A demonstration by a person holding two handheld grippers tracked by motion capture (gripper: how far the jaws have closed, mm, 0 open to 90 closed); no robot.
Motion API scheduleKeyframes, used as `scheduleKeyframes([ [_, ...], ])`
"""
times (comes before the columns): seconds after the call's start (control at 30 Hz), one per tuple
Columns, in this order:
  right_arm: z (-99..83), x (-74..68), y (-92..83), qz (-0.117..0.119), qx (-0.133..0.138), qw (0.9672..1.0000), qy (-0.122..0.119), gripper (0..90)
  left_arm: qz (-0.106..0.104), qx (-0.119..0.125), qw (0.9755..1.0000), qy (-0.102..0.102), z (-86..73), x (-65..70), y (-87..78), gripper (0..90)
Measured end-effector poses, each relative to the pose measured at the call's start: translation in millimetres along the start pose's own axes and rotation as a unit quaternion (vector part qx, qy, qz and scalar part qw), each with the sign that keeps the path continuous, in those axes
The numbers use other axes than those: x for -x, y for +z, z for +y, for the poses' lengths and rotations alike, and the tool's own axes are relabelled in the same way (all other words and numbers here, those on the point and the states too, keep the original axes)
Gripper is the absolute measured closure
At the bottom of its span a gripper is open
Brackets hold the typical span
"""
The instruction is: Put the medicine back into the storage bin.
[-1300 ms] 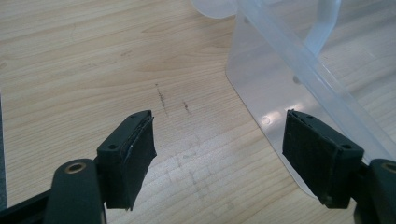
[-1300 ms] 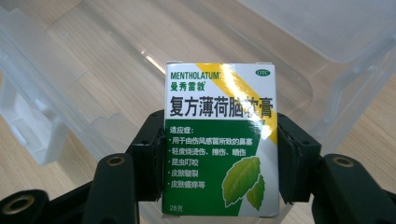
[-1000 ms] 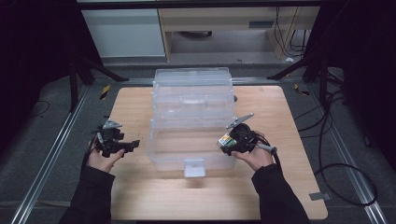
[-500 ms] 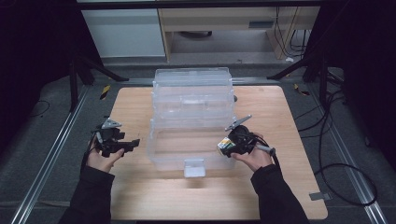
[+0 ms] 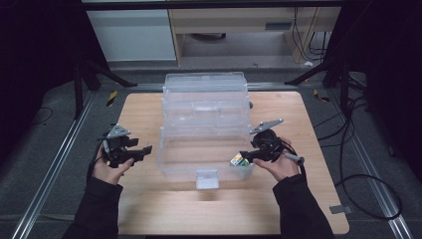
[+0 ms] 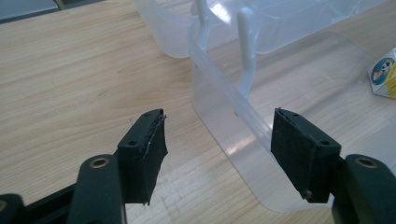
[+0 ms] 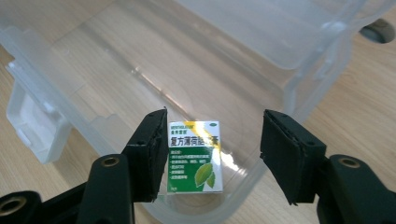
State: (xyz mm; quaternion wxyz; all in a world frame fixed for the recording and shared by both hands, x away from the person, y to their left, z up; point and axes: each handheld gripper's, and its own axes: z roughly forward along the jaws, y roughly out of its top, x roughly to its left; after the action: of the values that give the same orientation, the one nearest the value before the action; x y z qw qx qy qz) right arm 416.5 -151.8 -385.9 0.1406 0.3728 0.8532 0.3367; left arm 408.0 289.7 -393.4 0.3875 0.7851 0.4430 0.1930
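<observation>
Small box (image 7: pixel 195 156) seen between open right gripper (image 7: pixel 212 154) jaws, touching the nine o'clock pad, inside clear bin (image 7: pixel 261 65).

The bench (image 5: pixel 149 112) was a pale wooden top with rounded corners, standing on a dark grey carpeted floor (image 5: pixel 45 144). Aluminium rails (image 5: pixel 54 164) ran along both long sides of it, and black stand legs (image 5: pixel 102 74) splayed out at the far corners. Behind the bench stood a white cabinet (image 5: pixel 132 32) and, just beside it, a light wooden unit (image 5: pixel 234 27) with an open space beneath. Black cables (image 5: pixel 358 149) lay looped on the floor to one side, and more hung down by the far wall. The edges of the room were dark, with the light falling mainly on the bench
</observation>
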Motion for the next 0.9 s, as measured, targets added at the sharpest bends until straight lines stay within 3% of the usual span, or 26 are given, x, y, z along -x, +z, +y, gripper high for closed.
scheduleKeyframes([
  [0.2,-7.3,11.2,-16.3,-0.012,0.032,0.9994,0.010,37.6,-0.013,0.005,0.9999,0.003,4.2,5.8,-1.1,36.0],
  [0.37,-18.1,25.3,-29.0,-0.033,0.043,0.9984,0.017,35.8,-0.031,0.013,0.9994,0.010,7.0,11.9,-1.0,35.9],
  [0.47,-26.8,35.2,-34.3,-0.044,0.048,0.9976,0.025,35.3,-0.028,0.014,0.9992,0.026,8.7,17.4,0.0,34.0],
  [0.63,-39.7,47.2,-34.3,-0.057,0.035,0.9971,0.036,35.3,-0.039,0.013,0.9980,0.047,12.2,29.0,1.7,35.3],
  [0.7,-42.5,50.4,-34.1,-0.060,0.035,0.9970,0.036,35.3,-0.031,0.023,0.9972,0.063,12.7,32.9,1.9,33.8],
  [0.77,-44.7,52.7,-35.0,-0.061,0.036,0.9966,0.042,35.2,-0.043,0.020,0.9972,0.057,13.2,35.9,2.3,37.7],
  [0.9,-47.0,55.1,-34.6,-0.061,0.034,0.9968,0.040,35.0,-0.059,0.017,0.9957,0.069,13.9,43.8,4.4,38.3],
])
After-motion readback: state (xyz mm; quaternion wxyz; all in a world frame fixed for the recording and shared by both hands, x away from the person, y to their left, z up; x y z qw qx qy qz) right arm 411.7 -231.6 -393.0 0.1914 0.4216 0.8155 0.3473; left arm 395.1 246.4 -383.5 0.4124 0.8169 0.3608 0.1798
